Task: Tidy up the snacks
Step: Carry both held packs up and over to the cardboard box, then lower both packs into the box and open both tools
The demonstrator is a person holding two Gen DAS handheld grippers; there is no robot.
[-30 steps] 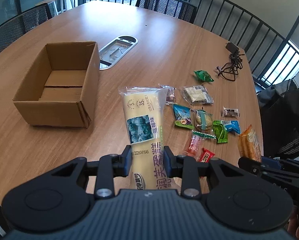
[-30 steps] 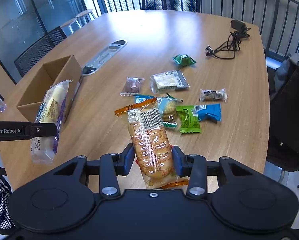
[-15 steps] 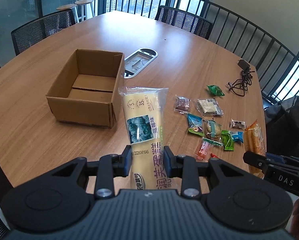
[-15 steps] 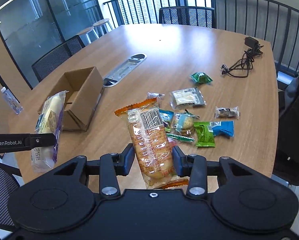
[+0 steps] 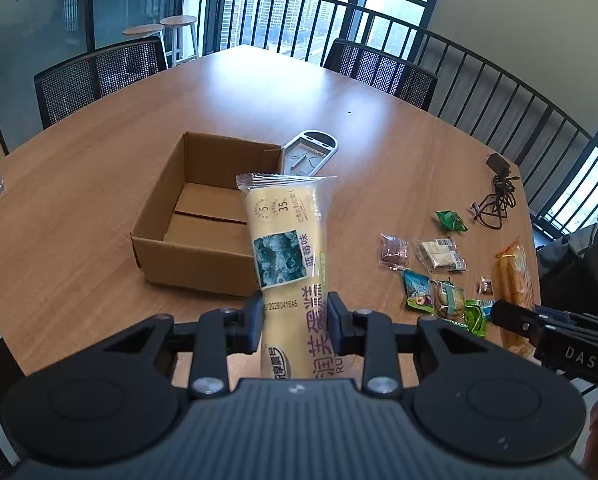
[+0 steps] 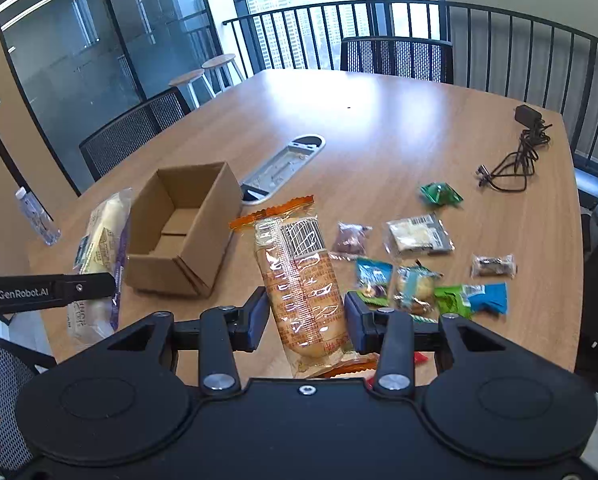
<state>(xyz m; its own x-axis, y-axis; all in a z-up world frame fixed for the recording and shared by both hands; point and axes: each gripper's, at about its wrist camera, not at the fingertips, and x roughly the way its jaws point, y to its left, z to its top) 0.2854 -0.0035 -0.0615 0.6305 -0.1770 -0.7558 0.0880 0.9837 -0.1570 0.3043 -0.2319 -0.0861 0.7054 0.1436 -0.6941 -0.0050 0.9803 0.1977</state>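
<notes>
My left gripper [image 5: 295, 320] is shut on a long yellow cake pack [image 5: 289, 252] and holds it upright above the table, just in front of the open cardboard box [image 5: 203, 216]. My right gripper [image 6: 306, 320] is shut on an orange-edged bread pack [image 6: 299, 280], held above the table right of the box [image 6: 179, 236]. The box is empty inside. Several small snack packs [image 6: 415, 268] lie on the table to the right. The left gripper and its yellow pack [image 6: 95, 256] also show in the right wrist view.
A black charger with cable [image 6: 515, 152] lies at the far right. A grey cable hatch [image 6: 283, 164] sits in the table behind the box. A water bottle [image 6: 37, 216] stands at the left edge. Mesh chairs [image 5: 99, 76] and a railing surround the table.
Both grippers have risen and drawn back with their packs still held. The box and the snacks now look farther and lower in both views.
</notes>
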